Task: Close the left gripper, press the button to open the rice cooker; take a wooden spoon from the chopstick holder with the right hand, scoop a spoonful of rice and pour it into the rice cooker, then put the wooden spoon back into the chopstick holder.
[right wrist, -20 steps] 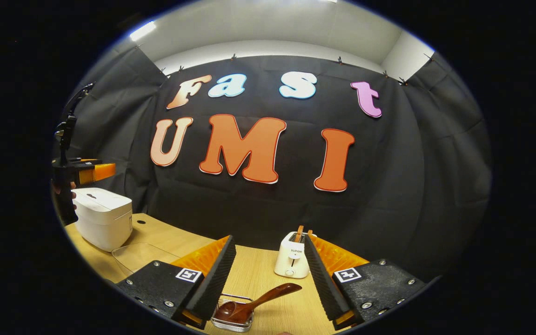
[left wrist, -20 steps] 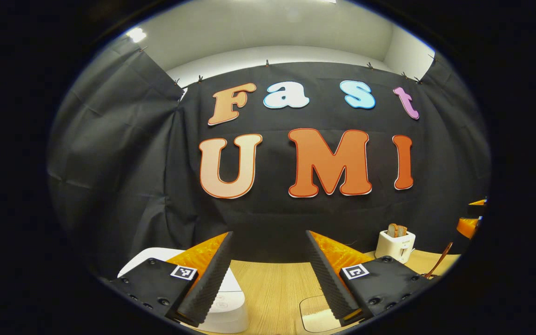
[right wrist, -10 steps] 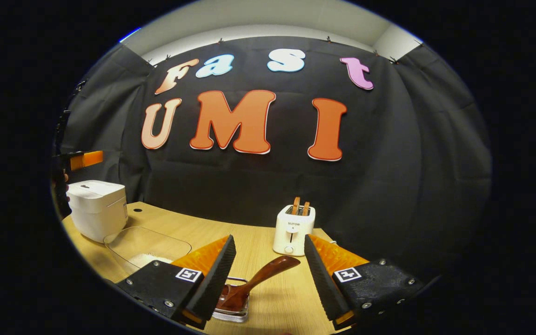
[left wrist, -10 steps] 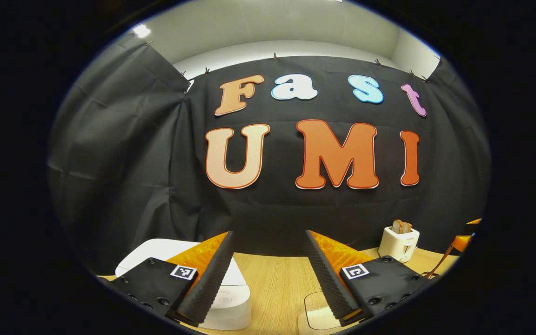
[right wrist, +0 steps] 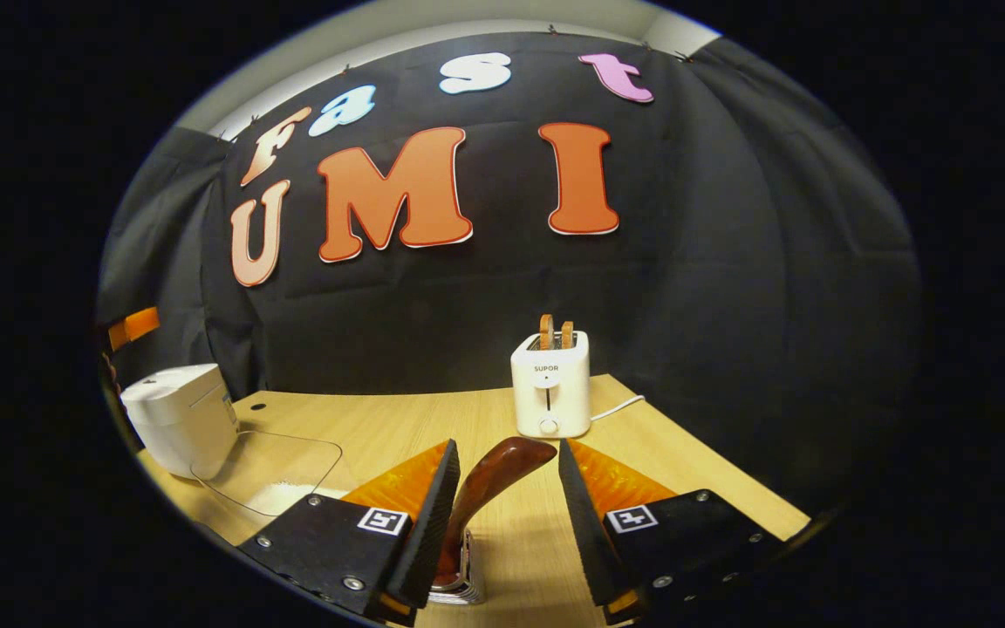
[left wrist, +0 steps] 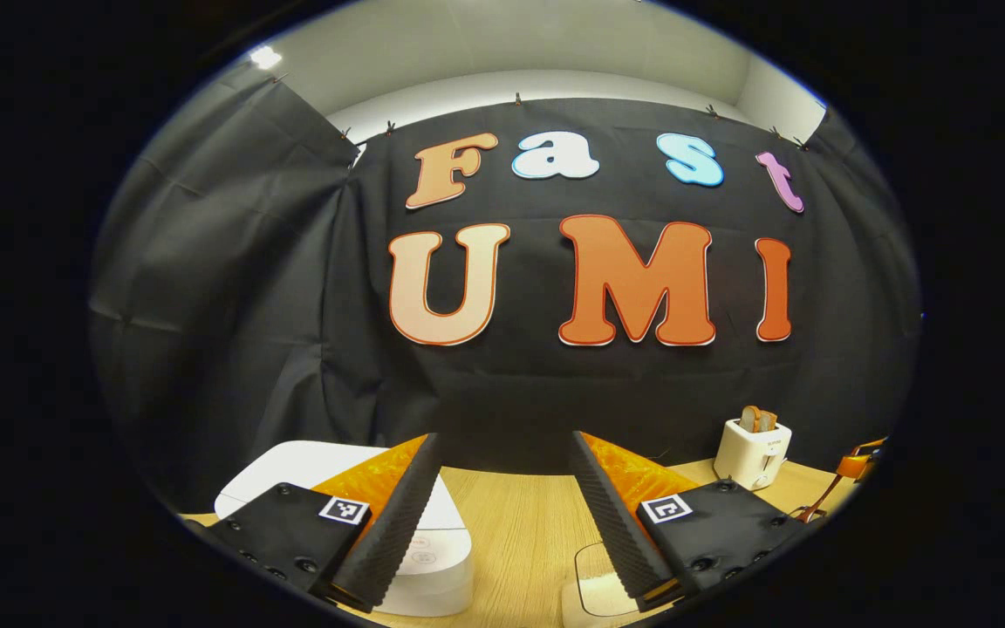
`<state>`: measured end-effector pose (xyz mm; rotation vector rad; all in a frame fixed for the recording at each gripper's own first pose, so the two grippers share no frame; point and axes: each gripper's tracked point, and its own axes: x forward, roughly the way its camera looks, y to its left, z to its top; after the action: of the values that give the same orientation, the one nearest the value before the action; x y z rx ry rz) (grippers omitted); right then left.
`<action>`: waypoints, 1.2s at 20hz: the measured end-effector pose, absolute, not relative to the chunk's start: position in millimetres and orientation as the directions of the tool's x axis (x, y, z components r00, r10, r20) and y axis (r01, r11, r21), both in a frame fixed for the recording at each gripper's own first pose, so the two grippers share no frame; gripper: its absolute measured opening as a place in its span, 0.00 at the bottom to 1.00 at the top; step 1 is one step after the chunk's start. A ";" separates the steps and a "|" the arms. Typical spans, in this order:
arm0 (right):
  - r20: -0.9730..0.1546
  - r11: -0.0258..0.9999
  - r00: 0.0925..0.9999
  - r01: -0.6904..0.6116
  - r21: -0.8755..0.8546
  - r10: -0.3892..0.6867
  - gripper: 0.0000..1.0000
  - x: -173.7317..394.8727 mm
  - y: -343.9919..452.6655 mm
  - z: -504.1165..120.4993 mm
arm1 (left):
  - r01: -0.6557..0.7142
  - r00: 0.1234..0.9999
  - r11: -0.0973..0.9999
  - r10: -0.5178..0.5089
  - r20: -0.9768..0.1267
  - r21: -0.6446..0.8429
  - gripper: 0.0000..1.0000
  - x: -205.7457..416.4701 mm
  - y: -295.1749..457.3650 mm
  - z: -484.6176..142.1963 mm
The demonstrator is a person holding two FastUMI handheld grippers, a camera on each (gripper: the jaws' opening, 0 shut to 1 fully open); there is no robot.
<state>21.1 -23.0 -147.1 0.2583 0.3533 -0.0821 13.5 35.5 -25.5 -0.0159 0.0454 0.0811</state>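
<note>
The white rice cooker [left wrist: 437,545] sits low at the left of the left gripper view, lid down, partly behind one finger. My left gripper [left wrist: 503,436] hangs open above and in front of it, holding nothing. In the right gripper view the brown wooden spoon [right wrist: 495,471] stands tilted in the small metal chopstick holder [right wrist: 461,586]. My right gripper [right wrist: 507,447] is open with the spoon's handle between its fingers; the handle lies close to the left finger. The rice cooker [right wrist: 180,419] stands far left, beside a clear container [right wrist: 276,471] with white rice in it.
A white toaster [right wrist: 550,388] with two slices of bread stands at the back of the wooden table [right wrist: 398,419], its cord trailing right. The left gripper [right wrist: 132,324] shows at the far left edge. The clear container [left wrist: 598,586] lies just under my left gripper's right finger.
My right gripper has dropped and moved forward, so the spoon's handle now stands between its fingers, and the gap has narrowed a little. My left gripper has tilted down slightly toward the rice cooker.
</note>
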 end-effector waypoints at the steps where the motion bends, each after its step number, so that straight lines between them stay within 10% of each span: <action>1: -0.356 0.960 0.934 0.126 0.252 -0.029 0.64 23.2 -22.7 -149.0 | -0.078 0.996 0.997 0.077 -0.048 -0.016 0.98 13.3 34.7 -25.8; 15: -0.350 0.887 0.933 0.088 0.454 0.086 0.28 8.1 -4.5 -143.7 | -0.071 0.996 0.997 0.069 -0.063 -0.023 0.98 10.3 31.5 -30.6; 24: -0.336 0.904 0.937 0.059 0.424 0.097 0.27 -14.9 5.5 -135.3 | -0.060 0.997 0.998 0.057 -0.061 -0.036 0.96 10.5 27.5 -30.7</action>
<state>-14.9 5.5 -135.3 0.4439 0.3596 0.0201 10.5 27.5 -30.7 -0.0378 0.0596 0.0586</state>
